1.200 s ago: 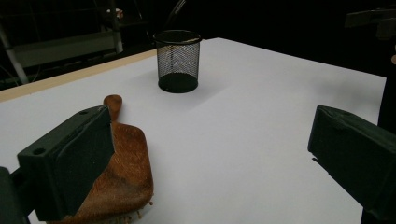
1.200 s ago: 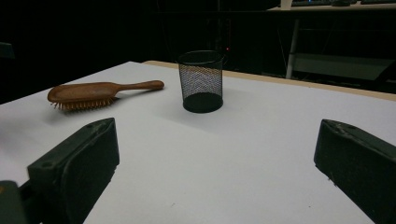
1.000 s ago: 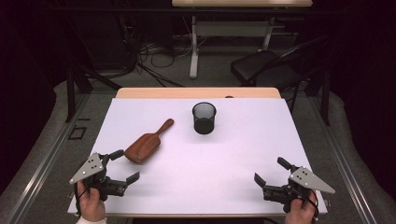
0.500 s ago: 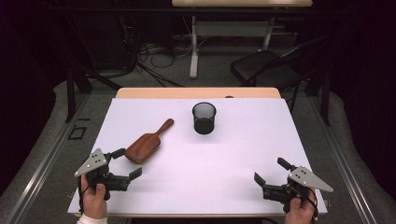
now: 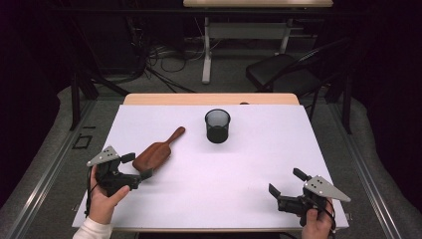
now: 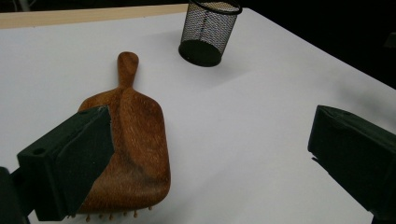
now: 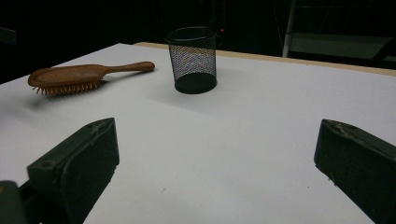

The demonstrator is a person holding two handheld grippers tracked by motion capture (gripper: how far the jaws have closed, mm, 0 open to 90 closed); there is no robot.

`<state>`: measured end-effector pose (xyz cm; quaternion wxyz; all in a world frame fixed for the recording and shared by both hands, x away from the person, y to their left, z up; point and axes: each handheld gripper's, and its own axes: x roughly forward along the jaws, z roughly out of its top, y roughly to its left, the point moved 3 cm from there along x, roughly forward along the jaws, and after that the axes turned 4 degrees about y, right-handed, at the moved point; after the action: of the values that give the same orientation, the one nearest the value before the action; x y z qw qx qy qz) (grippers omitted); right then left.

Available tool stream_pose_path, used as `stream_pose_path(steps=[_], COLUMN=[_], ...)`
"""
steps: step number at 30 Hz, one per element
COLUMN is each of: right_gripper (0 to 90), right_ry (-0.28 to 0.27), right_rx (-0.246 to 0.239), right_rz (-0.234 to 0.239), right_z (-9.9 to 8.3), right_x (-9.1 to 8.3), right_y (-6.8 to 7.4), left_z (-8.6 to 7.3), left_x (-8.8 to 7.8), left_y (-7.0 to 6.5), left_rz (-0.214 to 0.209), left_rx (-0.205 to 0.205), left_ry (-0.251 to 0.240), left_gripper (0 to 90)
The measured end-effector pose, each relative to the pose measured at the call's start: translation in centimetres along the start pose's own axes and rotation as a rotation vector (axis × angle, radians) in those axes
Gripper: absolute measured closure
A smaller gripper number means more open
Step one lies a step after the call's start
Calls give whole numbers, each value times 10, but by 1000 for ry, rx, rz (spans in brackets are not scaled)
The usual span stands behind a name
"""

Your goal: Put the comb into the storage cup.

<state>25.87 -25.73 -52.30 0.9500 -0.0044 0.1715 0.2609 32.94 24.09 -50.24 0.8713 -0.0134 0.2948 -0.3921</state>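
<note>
A wooden hairbrush (image 5: 155, 153) lies bristles down on the white table (image 5: 224, 199), its handle pointing toward the far side. My left gripper (image 5: 138, 166) is open right at the brush's near end. In the left gripper view one jaw overlaps the brush head (image 6: 135, 140) and the other stands well off to the right, with the left gripper (image 6: 210, 128) holding nothing. A black mesh cup (image 5: 217, 125) stands upright at the table's far middle. My right gripper (image 5: 286, 182) rests open near the front right edge. It faces the cup (image 7: 194, 58) and the brush (image 7: 74, 74) from a distance.
A tan wooden strip (image 5: 209, 99) borders the table's far edge. Beyond it are a dark chair (image 5: 283, 72), floor cables and a desk frame. Bare white surface lies between the two grippers and around the cup.
My left gripper has moved forward and to the right, up to the near end of the hairbrush. The right gripper, brush and cup have stayed put.
</note>
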Motion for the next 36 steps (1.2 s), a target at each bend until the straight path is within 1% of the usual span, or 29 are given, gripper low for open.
stream_pose_path(steps=[2,4,5,6,7,8,10,13,15,17,22,23,25,27,29,31,32,33,36], right_gripper=[0,0,0,0,0,0,0,0,1,4,4,4,4,4,4,4,4,4,4], right_ry=[0,2,2,9,10,8,11,11,10,14,20,20,20,28,34,35,35,34,34], right_rx=[-4,-6,-5,4,0,9,17,26,24,29,26,25,27,30,32,31,27,29,28], right_rz=[-1,0,0,0,-3,-3,-3,-3,-3,-6,-5,-6,-4,0,2,3,2,3,2], right_z=[0,0,-1,-1,-2,-2,-3,-3,-3,-4,-4,-4,-4,-5,-5,-5,-5,-5,-5], right_x=[1,1,1,1,1,2,2,2,2,3,4,4,4,4,5,5,6,6,6], right_y=[0,0,-1,-1,-2,-3,-4,-6,-7,-7,-7,-7,-7,-7,-7,-7,-7,-6,-6], left_z=[5,11,14,17,19,22,27,36,42,48,62,65,68,72,74,76,77,78,82], left_x=[1,2,1,2,2,3,5,9,11,13,18,19,21,23,24,26,27,27,29], left_y=[2,4,5,7,8,9,11,12,12,14,16,17,19,22,24,26,27,28,30], left_rz=[16,35,48,60,67,72,83,93,101,114,111,117,135,143,156,160,169,175,191], left_rx=[2,2,0,-7,-17,-21,-18,-12,-4,-12,-37,-47,-52,-68,-76,-81,-87,-87,-108], left_ry=[1,-3,-7,-5,-1,4,12,34,42,46,55,53,58,55,54,54,54,54,48], left_gripper=[7,55,80,86,86,86,92,142,150,151,162,176,196,242,247,276,286,309,363])
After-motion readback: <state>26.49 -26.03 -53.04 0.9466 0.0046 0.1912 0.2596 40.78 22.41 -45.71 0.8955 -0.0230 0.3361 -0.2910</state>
